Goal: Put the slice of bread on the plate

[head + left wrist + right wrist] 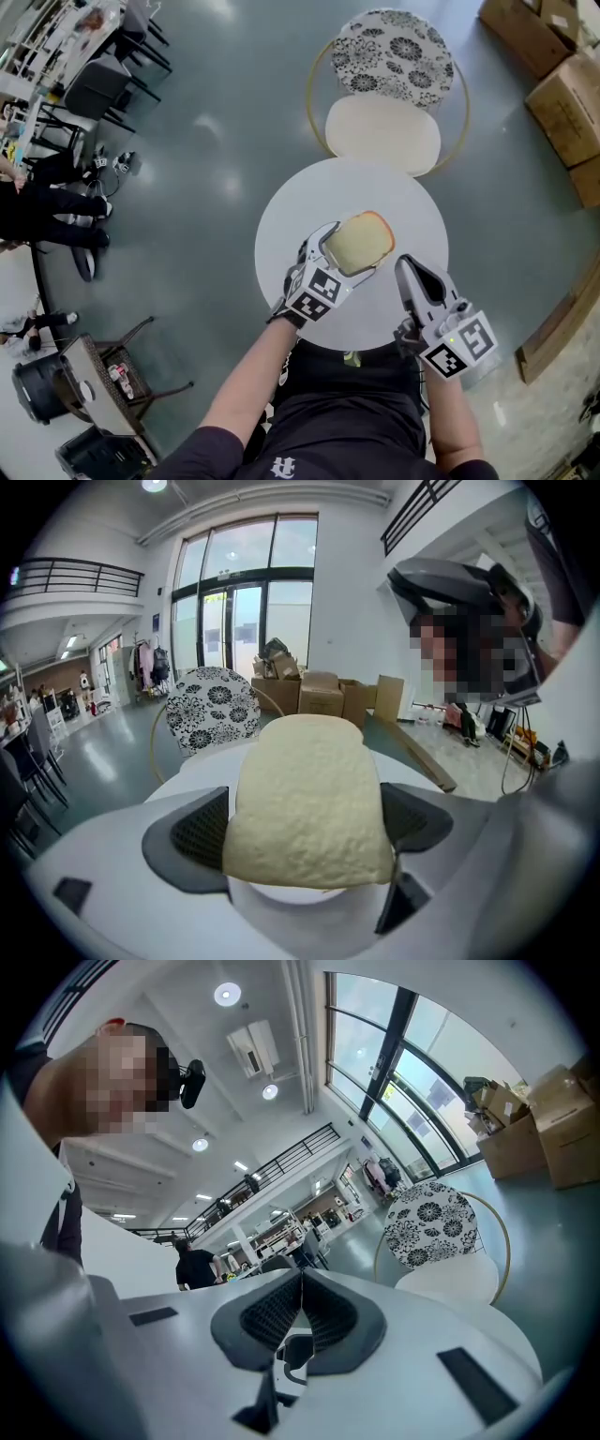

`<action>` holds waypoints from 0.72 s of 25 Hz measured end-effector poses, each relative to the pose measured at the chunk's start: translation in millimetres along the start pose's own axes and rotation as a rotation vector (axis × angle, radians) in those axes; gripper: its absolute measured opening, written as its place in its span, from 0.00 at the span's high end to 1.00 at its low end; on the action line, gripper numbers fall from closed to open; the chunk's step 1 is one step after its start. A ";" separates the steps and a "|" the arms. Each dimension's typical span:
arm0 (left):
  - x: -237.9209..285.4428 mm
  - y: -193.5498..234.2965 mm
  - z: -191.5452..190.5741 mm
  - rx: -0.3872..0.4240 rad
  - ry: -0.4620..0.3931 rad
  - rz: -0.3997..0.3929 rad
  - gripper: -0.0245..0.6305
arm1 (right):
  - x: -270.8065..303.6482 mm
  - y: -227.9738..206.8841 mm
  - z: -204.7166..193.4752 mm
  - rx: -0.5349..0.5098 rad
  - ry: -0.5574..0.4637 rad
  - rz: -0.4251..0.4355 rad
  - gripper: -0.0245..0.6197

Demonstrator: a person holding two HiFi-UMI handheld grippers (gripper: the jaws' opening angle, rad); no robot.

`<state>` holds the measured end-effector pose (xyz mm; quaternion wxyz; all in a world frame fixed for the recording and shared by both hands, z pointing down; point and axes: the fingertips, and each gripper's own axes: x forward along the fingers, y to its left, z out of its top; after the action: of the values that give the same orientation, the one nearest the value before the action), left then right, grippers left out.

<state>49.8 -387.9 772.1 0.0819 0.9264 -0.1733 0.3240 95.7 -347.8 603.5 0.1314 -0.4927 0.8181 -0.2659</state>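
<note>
Above the table (298,208), at ten o'clock from the empty, pressed-together right gripper (411,275), the left gripper (332,262) pinches the bread slice (359,240); squeezing harder could tear it.

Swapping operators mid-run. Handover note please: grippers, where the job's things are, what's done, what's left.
Left gripper: shut on the slice of bread, gripped by its sides and held over the round white table.
Right gripper: shut and empty, by the table's near edge.
Plate: not seen in any view; the table top looks bare.
Done: the bread is in the grip.
Left: find the plate, lay the bread on it, open the jaws.
</note>
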 end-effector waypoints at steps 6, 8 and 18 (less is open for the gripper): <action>18.1 2.4 -16.9 0.031 0.088 -0.008 0.19 | -5.5 -9.5 -4.0 0.016 -0.008 -0.010 0.95; 22.4 4.3 -20.0 0.040 0.107 -0.003 0.19 | -6.3 -10.4 -3.0 0.018 -0.013 -0.009 0.95; 40.2 0.6 -38.4 0.123 0.205 -0.024 0.19 | -8.0 -18.6 -0.7 0.037 -0.020 -0.023 0.95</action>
<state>56.9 -389.1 827.2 0.0461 0.8938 -0.1326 0.4258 112.9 -347.6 614.2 0.1456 -0.5022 0.8061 -0.2773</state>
